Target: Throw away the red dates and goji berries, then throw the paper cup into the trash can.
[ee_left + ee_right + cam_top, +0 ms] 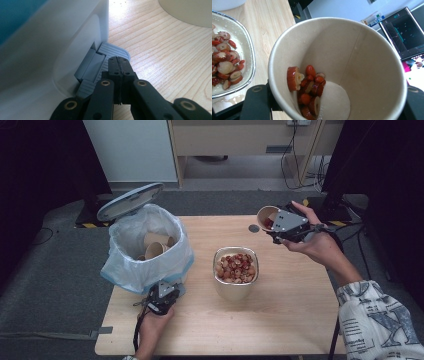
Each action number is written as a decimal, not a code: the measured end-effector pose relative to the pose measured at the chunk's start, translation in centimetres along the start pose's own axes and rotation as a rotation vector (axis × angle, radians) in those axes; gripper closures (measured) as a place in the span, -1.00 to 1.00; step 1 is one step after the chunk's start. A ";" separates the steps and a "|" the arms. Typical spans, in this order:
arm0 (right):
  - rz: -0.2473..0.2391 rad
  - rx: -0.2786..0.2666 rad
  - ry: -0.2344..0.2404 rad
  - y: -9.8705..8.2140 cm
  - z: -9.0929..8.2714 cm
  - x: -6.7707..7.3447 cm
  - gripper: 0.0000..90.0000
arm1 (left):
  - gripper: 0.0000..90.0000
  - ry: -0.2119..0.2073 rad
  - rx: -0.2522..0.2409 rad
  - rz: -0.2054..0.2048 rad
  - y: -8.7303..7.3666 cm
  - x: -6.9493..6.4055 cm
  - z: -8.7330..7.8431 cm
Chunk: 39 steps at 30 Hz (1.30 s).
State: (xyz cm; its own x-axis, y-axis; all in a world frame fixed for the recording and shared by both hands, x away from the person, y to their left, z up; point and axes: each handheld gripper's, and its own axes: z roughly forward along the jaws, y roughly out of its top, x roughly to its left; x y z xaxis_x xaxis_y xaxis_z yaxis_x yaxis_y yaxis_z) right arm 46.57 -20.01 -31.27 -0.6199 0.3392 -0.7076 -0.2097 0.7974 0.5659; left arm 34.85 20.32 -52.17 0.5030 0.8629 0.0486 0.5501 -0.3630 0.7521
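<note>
Two risks face us: right tongs point(272, 227) clamp the tilted paper cup point(266, 216) near the tabletop's point(295, 310) far right corner, so fruit slices point(308, 87) may spill; left tongs point(119, 65), closed, press the bin pedal point(113, 51).

Left gripper point(162, 298) fingers closed, held low; right gripper point(280, 225) raised, tilted.

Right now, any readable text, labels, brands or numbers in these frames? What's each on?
"X": one large letter on the person's printed sleeve; the smaller print around it is too blurred to read.
Monitor behind the paper cup: screen graphics, too small to read.
Small box beside the monitor: label blurred, unreadable.
Bin, metal bowl, both grippers: no text.
</note>
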 end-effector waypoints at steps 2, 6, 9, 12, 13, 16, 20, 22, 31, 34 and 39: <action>0.027 -0.007 0.010 -0.3 -0.1 -0.1 -0.31 | 0.98 0.000 0.000 0.000 0.0 0.0 0.0; 0.071 -0.015 0.028 -0.9 -0.2 -0.3 -0.31 | 0.98 0.000 0.000 -0.001 0.0 0.0 0.0; 0.109 -0.024 0.047 -1.4 -0.2 -0.5 -0.31 | 0.98 0.000 0.000 0.000 0.0 0.0 0.0; 0.158 -0.043 0.063 -1.8 -0.3 -0.8 -0.31 | 0.98 0.000 0.000 -0.001 0.0 0.0 0.0; 0.179 -0.053 0.072 -2.0 -0.3 -0.9 -0.31 | 0.98 0.000 0.000 -0.001 0.0 0.0 0.0; 0.213 -0.064 0.087 -2.4 -0.4 -1.1 -0.31 | 0.98 0.000 0.000 -0.001 0.0 0.0 0.0; 0.261 -0.080 0.107 -3.0 -0.4 -1.2 -0.31 | 0.98 0.000 0.000 0.000 0.0 0.0 0.0; 0.275 -0.085 0.117 -3.3 -0.3 -1.3 -0.31 | 0.98 0.000 0.000 0.000 0.0 0.0 0.0; 0.342 -0.096 0.149 -4.3 -0.1 -1.3 -0.32 | 0.98 0.000 0.000 0.002 0.0 0.0 0.0; 0.373 -0.102 0.166 -4.5 -0.1 -1.4 -0.32 | 0.98 0.000 0.000 0.002 0.0 0.0 0.0; 0.421 -0.104 0.198 -4.9 0.0 -1.6 -0.32 | 0.98 0.000 0.000 0.002 0.0 0.0 0.0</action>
State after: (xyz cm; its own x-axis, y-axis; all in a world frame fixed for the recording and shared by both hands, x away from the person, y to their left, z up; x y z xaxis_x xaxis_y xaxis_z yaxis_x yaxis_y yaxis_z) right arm 48.58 -24.46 -32.97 -0.7971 0.5123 -0.3196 0.0219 0.5535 0.8325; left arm 34.85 20.28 -52.17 0.5043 0.8621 0.0496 0.5495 -0.3647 0.7517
